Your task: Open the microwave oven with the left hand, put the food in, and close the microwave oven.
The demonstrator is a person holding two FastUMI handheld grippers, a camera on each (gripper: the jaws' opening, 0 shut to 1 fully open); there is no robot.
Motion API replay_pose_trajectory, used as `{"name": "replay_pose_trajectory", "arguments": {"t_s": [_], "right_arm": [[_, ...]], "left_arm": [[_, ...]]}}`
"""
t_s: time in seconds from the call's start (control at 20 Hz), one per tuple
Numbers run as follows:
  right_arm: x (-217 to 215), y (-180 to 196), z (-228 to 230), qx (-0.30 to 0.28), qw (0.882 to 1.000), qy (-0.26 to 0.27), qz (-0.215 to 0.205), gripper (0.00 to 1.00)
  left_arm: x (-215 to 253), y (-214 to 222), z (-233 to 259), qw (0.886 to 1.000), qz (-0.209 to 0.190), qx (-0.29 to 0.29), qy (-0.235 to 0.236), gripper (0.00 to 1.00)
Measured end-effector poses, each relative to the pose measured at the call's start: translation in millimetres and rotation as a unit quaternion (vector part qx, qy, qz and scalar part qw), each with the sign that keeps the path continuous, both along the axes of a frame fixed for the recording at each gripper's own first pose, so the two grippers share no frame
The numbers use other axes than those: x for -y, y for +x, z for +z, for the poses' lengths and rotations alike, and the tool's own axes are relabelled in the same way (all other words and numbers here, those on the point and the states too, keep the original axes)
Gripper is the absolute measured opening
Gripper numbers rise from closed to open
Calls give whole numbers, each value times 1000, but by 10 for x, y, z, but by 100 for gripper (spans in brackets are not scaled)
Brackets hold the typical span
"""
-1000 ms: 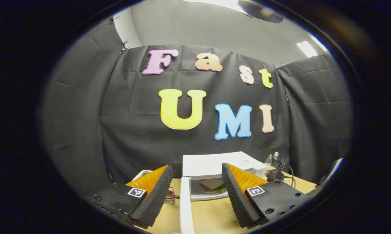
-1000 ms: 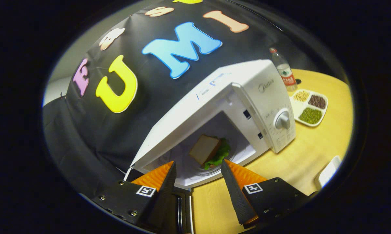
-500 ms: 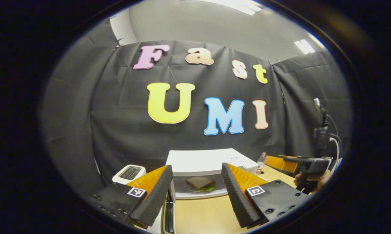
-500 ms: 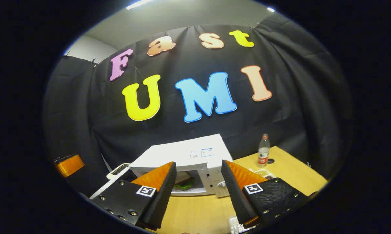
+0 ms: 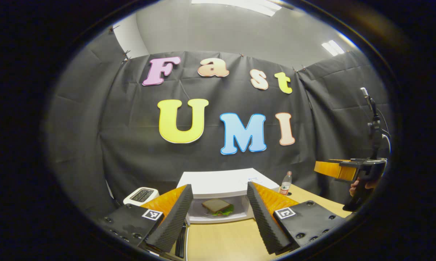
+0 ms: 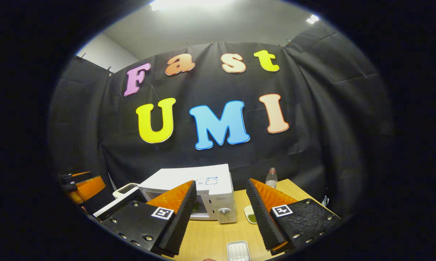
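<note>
Left gripper view: the left tool [image 5: 219, 212] hangs with fingers apart and empty, facing the microwave [image 5: 223, 181]. Its door [image 5: 181, 241] swings out at lower left, so the sandwich [image 5: 216, 206] on the plate inside is in place; closing looks like the remaining step. The right tool [image 5: 339, 169] is held off to the side, probably to clear the door's path.

Right gripper view: the right tool [image 6: 221, 214] is spread, empty, back from the microwave [image 6: 200, 181] on the surface [image 6: 210, 237].

Bare wooden table [image 5: 225, 241] lay open before the white microwave oven [image 5: 223, 181]; its swung-out door [image 5: 181, 239] blocked the left.
</note>
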State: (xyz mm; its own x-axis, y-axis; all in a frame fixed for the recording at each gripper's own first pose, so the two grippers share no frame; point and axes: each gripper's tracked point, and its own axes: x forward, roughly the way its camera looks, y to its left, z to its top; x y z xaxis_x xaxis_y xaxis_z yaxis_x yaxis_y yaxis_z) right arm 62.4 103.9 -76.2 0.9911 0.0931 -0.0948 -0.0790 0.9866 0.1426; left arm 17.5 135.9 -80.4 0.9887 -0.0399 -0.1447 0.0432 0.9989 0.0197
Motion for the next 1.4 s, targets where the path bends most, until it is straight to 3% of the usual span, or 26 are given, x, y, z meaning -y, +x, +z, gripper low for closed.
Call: {"name": "replay_pose_trajectory", "arguments": {"t_s": [0.05, 0.15, 0.35, 0.45, 0.6, 0.65, 0.8, 0.95, 1.2, 1.4], "right_arm": [[-38, -15, -6, 1, 1000, 12, 11, 83], [34, -7, -18, 0, 1000, 21, 8, 99], [140, 43, 75, 14, 1000, 0, -7, 99], [124, 56, 121, 20, 1000, -11, -6, 99], [64, 89, 128, 19, 1000, -20, -3, 99], [37, 94, 130, 19, 1000, -21, -2, 99], [-53, 132, 131, 18, 1000, -21, 0, 99], [-135, 148, 112, 14, 1000, -20, 2, 99], [-153, 153, 116, 11, 999, -28, -17, 99], [-143, 130, 188, 15, 998, -40, -38, 99]], "left_arm": [[-40, -28, 13, 1000, 9, 1, 0, 97], [-119, -85, 19, 1000, 24, 1, 2, 98], [-495, -239, -31, 998, 55, -10, 17, 96], [-626, -381, -184, 998, 44, -40, 10, 95], [-1109, -593, -357, 994, 74, -71, 33, 29], [-1157, -672, -453, 994, 65, -84, 17, 7], [-1643, -1007, -612, 988, 101, -114, 21, 8], [-1910, -1283, -977, 980, 111, -163, 7, 7], [-1841, -1414, -1475, 974, 71, -214, -4, 7], [-1668, -1407, -1588, 975, 37, -219, -19, 9]]}}
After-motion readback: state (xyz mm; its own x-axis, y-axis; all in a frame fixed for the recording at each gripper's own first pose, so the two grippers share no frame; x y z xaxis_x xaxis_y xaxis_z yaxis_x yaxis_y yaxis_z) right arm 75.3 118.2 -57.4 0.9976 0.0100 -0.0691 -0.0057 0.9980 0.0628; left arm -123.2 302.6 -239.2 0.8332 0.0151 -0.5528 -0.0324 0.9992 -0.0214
